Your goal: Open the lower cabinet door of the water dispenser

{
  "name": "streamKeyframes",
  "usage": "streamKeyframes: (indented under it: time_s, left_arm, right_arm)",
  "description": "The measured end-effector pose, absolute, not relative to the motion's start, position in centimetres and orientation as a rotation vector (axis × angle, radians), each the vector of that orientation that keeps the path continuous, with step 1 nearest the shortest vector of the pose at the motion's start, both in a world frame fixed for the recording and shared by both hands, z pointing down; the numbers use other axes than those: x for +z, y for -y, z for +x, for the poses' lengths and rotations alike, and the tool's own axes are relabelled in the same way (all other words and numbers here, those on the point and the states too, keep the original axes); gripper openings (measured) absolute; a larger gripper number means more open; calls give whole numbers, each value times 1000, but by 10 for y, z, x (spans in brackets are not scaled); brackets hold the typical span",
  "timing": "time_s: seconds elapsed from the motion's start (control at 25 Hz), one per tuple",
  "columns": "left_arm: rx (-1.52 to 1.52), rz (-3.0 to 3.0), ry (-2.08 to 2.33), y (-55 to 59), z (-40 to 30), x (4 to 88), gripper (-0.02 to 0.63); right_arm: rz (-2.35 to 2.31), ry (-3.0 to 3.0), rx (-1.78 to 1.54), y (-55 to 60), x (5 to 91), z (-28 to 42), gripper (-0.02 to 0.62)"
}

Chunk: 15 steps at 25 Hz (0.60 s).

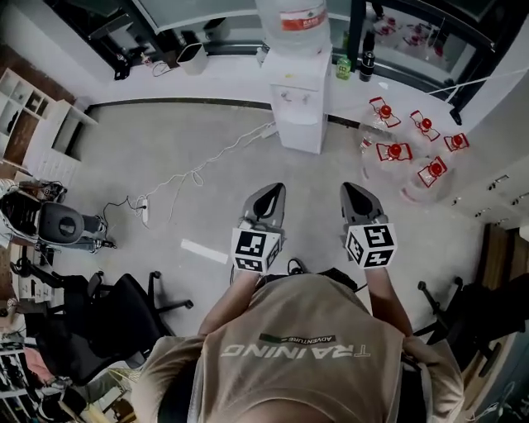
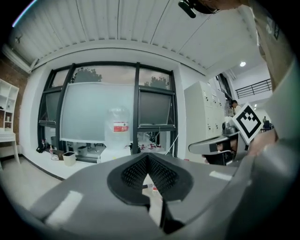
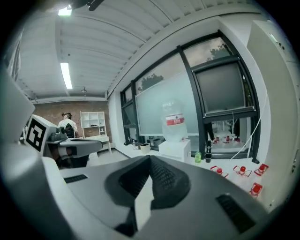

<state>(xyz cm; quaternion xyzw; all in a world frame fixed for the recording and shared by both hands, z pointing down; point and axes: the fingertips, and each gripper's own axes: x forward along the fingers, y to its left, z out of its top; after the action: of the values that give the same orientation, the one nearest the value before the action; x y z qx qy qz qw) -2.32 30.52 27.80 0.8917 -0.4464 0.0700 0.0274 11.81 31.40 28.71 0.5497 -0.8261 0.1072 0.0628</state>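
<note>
The white water dispenser (image 1: 299, 103) stands against the far window ledge with a clear bottle (image 1: 291, 21) on top. Its lower cabinet door (image 1: 301, 134) faces me and looks closed. Both grippers hang in the air in front of my chest, well short of the dispenser and pointing toward it. My left gripper (image 1: 269, 194) has its jaws together with nothing in them. So does my right gripper (image 1: 355, 192). In the left gripper view the dispenser (image 2: 114, 153) shows far beyond the left gripper (image 2: 148, 157). The right gripper view has the dispenser (image 3: 176, 149) beyond the right gripper (image 3: 150, 159).
Several empty water bottles with red caps (image 1: 405, 153) lie on the floor right of the dispenser. A white cable with a power strip (image 1: 194, 173) crosses the floor at the left. Black office chairs (image 1: 116, 310) stand at my left and right. A green bottle (image 1: 344, 68) sits on the ledge.
</note>
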Motion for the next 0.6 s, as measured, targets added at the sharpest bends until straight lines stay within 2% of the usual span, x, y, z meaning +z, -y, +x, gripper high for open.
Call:
streamKeyframes:
  time_s: [0.12,0.32,0.6]
  left_arm:
    - [230,2753,1344,-285,-35,283,-3]
    - [233,2702,1327,-243,-46,295,-3]
    - [283,2608,1309,-168,-14,328,-3]
  right_arm:
    - [1669,2449,336,-295,300,105,6]
    - [1556,2355,179,-261,311,93,6]
    - [1553,2379,348,-188,341,127,6]
